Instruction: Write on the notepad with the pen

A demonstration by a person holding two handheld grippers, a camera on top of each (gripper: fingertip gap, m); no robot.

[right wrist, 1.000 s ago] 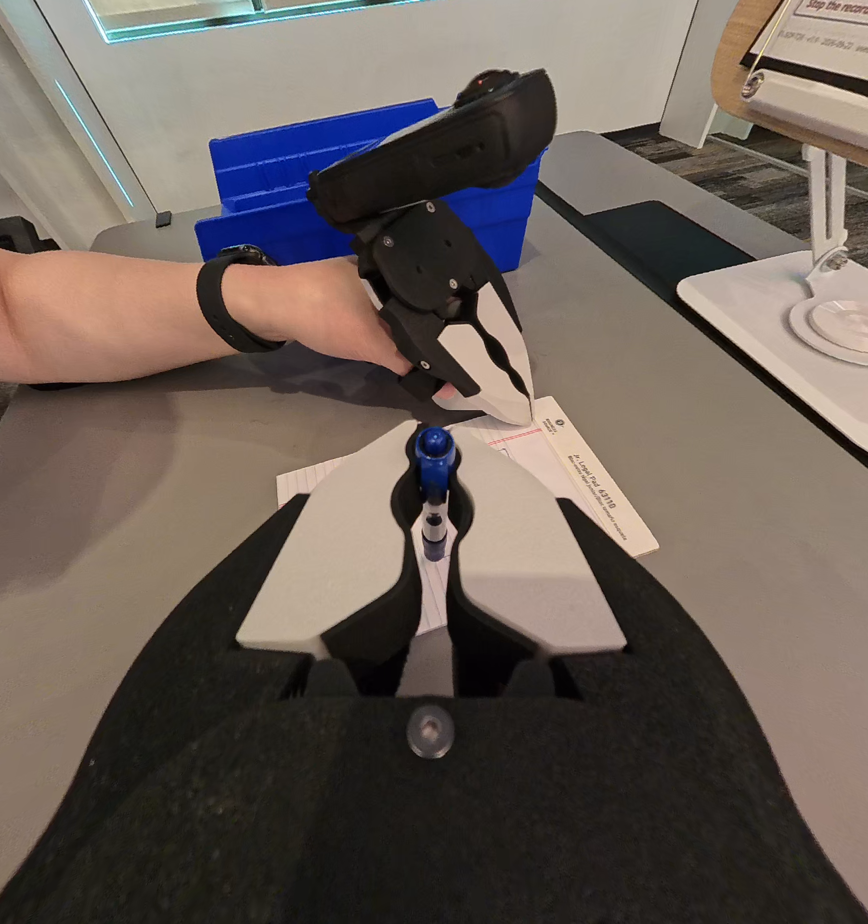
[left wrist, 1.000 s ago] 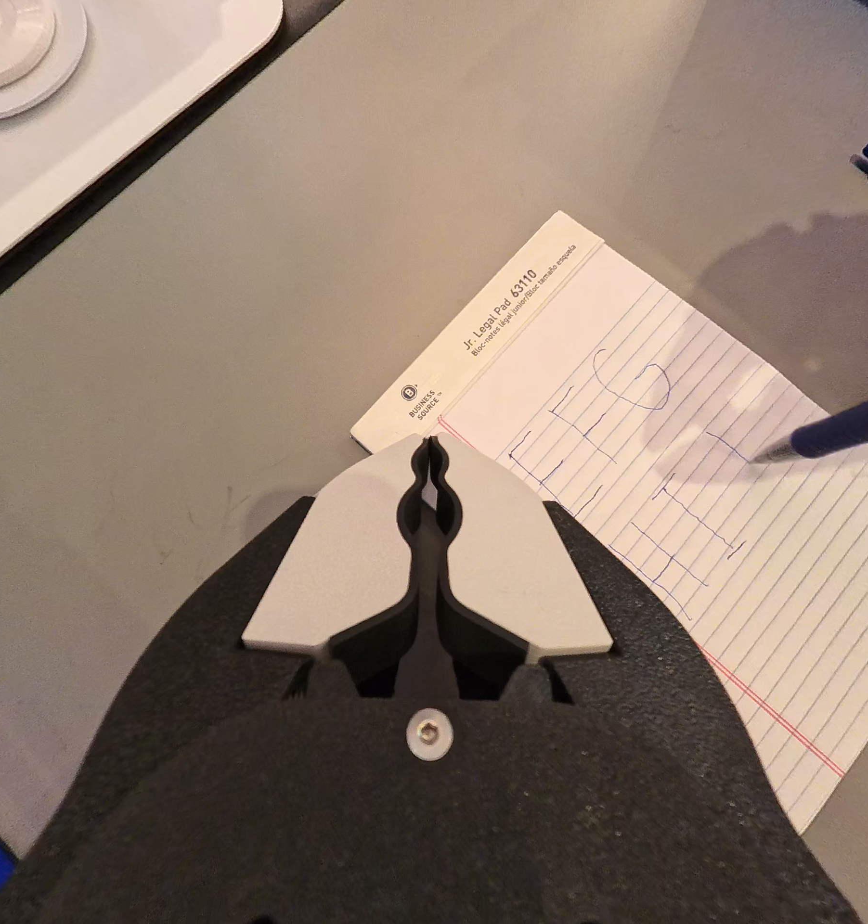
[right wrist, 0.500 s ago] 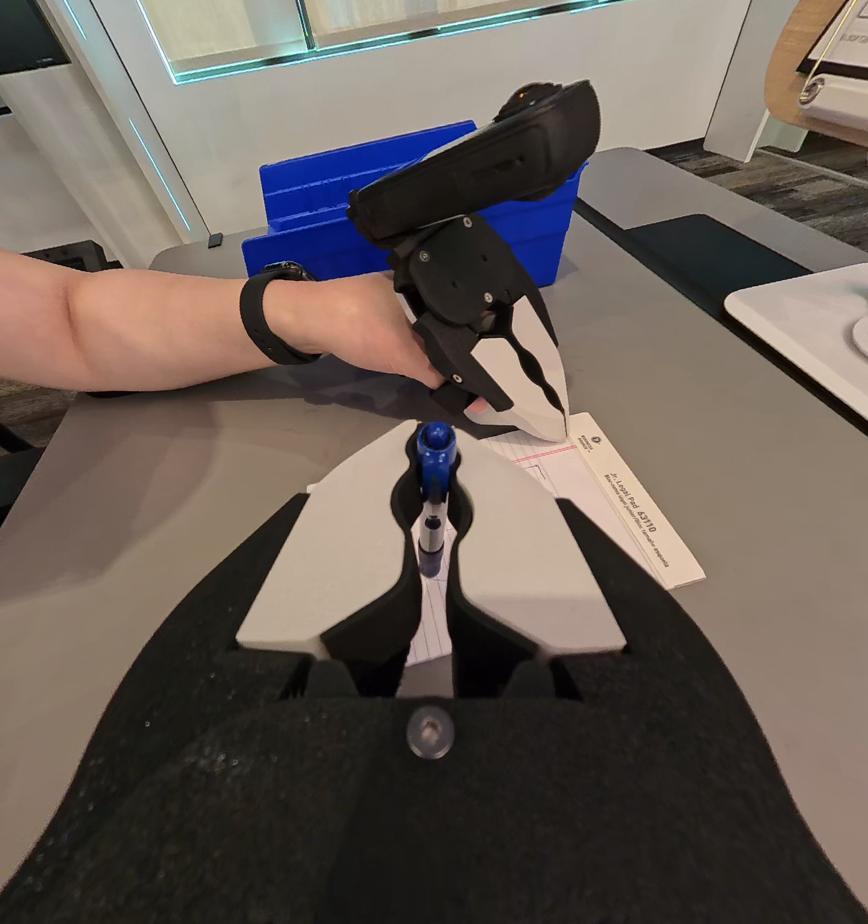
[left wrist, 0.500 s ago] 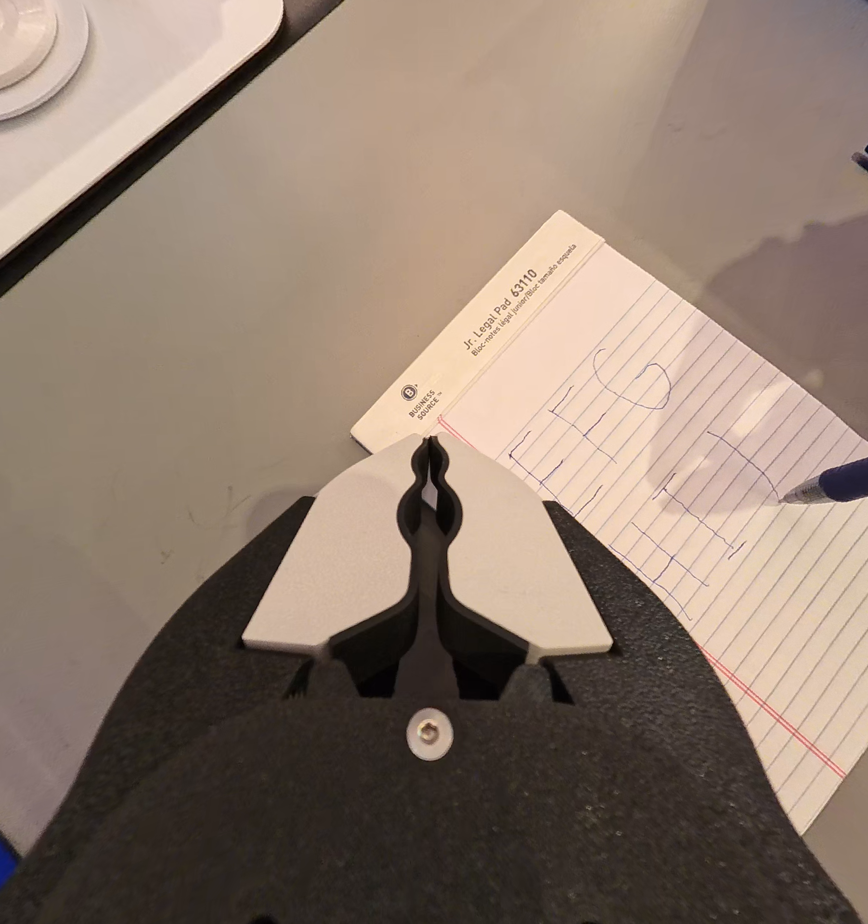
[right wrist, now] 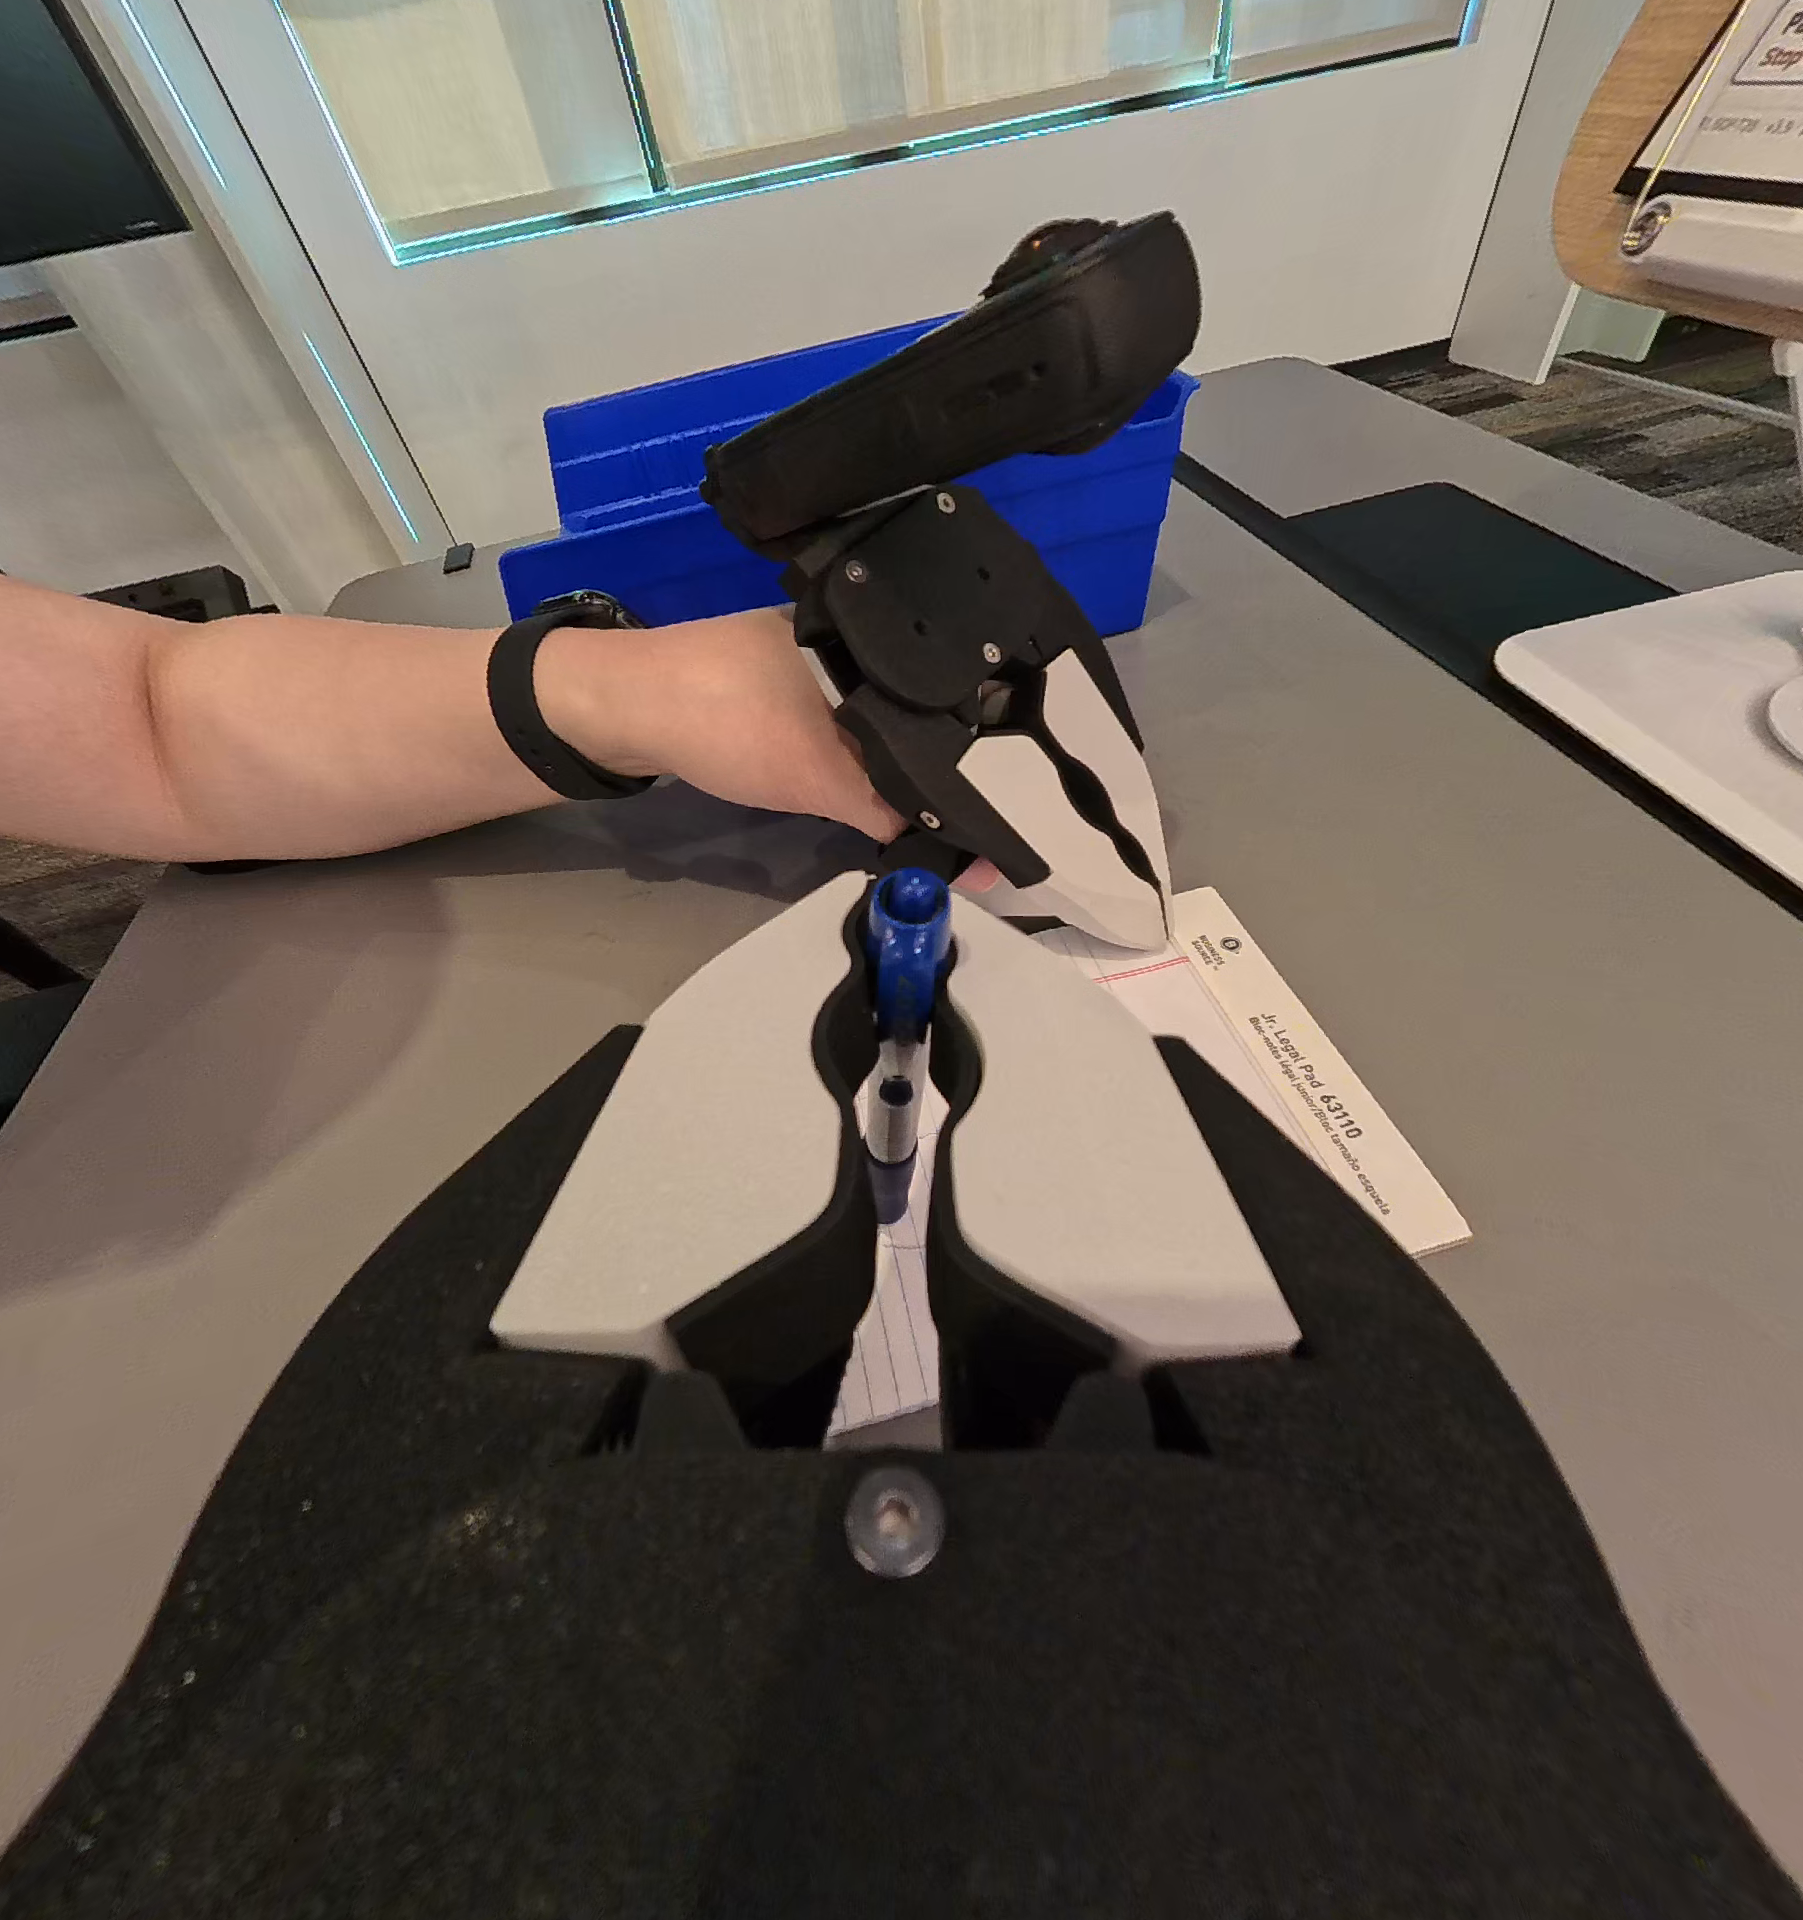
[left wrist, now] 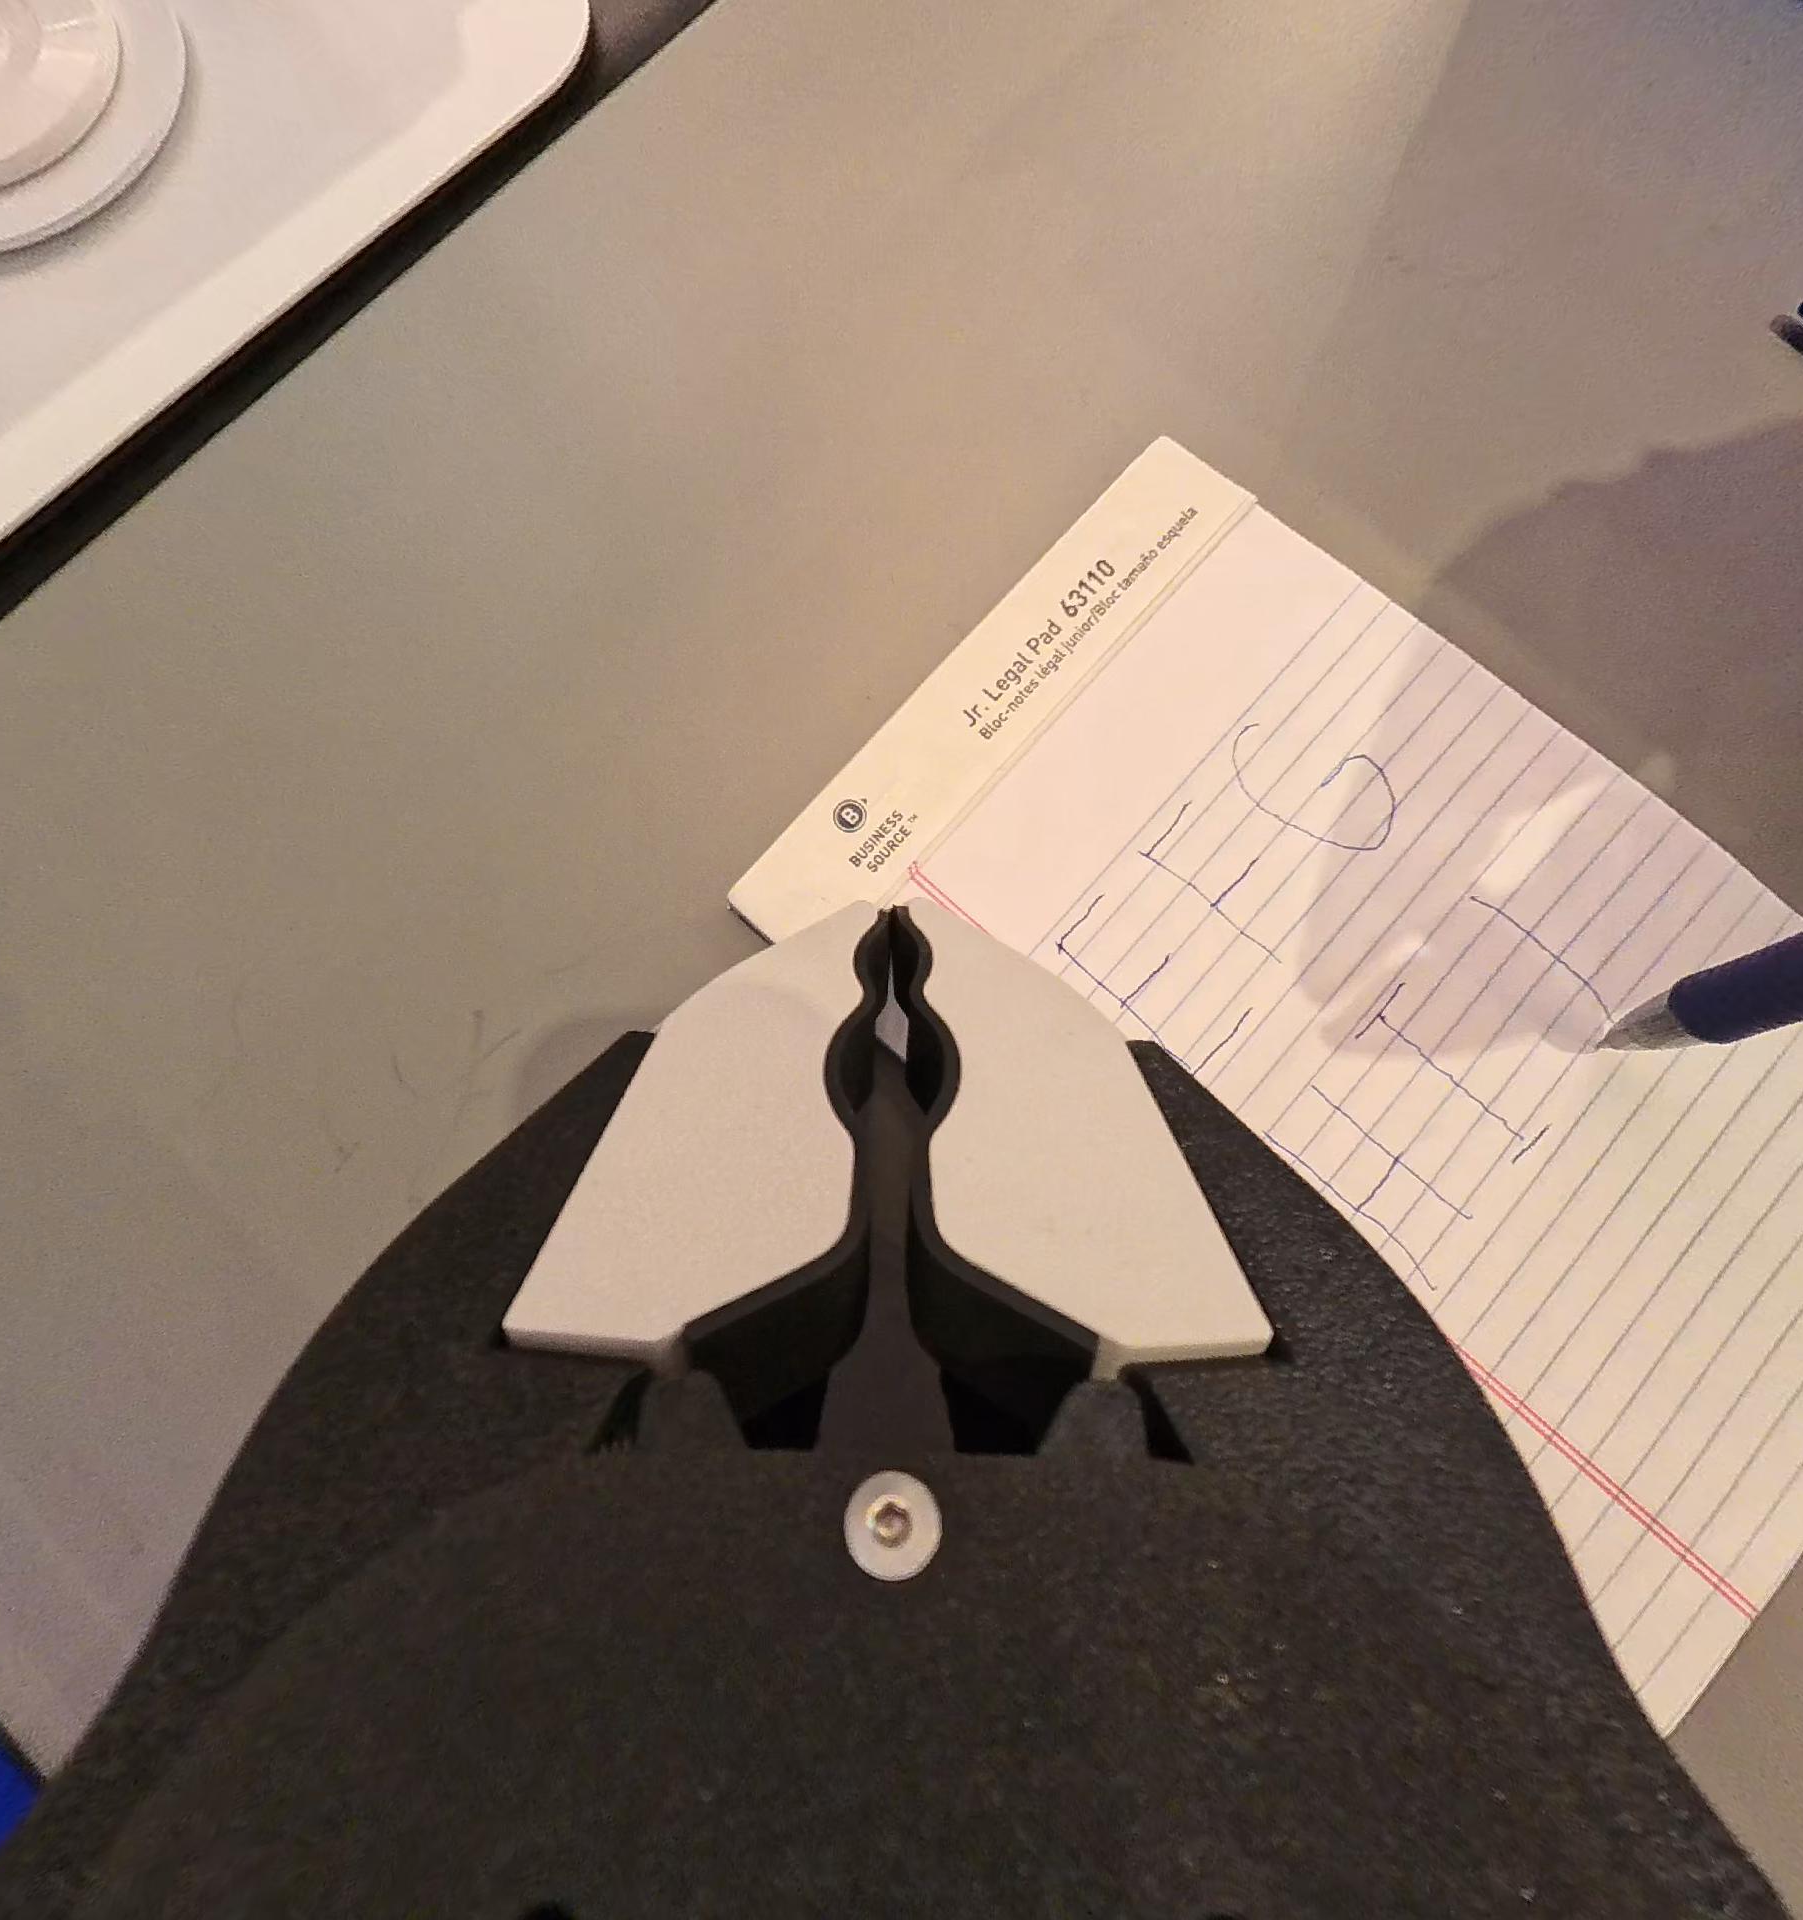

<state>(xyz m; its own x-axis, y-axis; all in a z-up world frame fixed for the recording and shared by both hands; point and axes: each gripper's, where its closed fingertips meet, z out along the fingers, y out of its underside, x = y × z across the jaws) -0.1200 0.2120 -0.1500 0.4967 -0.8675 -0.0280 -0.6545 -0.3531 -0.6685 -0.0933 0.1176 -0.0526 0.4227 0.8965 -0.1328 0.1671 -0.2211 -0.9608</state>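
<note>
Fingers [right wrist: 1063,1174] of the right gripper [right wrist: 902,935] clamp a blue ballpoint pen [right wrist: 895,1091], tip on the white lined notepad [left wrist: 1499,1299], mid-stroke; the left gripper [left wrist: 894,920], closed on nothing, pins its corner. Next: steady pressure.

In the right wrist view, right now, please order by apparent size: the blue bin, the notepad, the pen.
1. blue bin, largest, though the left gripper hides part of it.
2. notepad, mostly hidden under the right gripper; its rank is unsure.
3. pen, smallest, although nearest the camera.
</note>
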